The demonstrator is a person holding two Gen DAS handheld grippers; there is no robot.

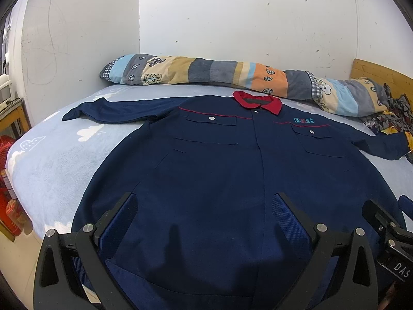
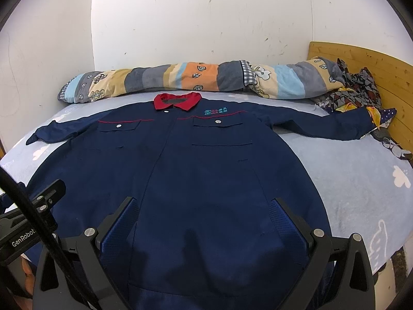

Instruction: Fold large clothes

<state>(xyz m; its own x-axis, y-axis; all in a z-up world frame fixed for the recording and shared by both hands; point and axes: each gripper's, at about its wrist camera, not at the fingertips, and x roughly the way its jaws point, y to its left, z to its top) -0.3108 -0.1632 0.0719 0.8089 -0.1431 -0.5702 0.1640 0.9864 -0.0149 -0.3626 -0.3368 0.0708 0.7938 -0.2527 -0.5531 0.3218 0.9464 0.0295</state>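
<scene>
- On the bed: navy jacket lies flat, front up, sleeves spread, collar far.
- Left gripper and right gripper hover over near hem, both gaping wide, empty.
- Cloth looks soft, limp, light; best pinched at sleeve cuffs or hem corners.

The left gripper, seen from the right camera, says "GenRobot". The right gripper, seen from the left camera, shows "DAS". The small badge on the jacket is too tiny to read.
</scene>
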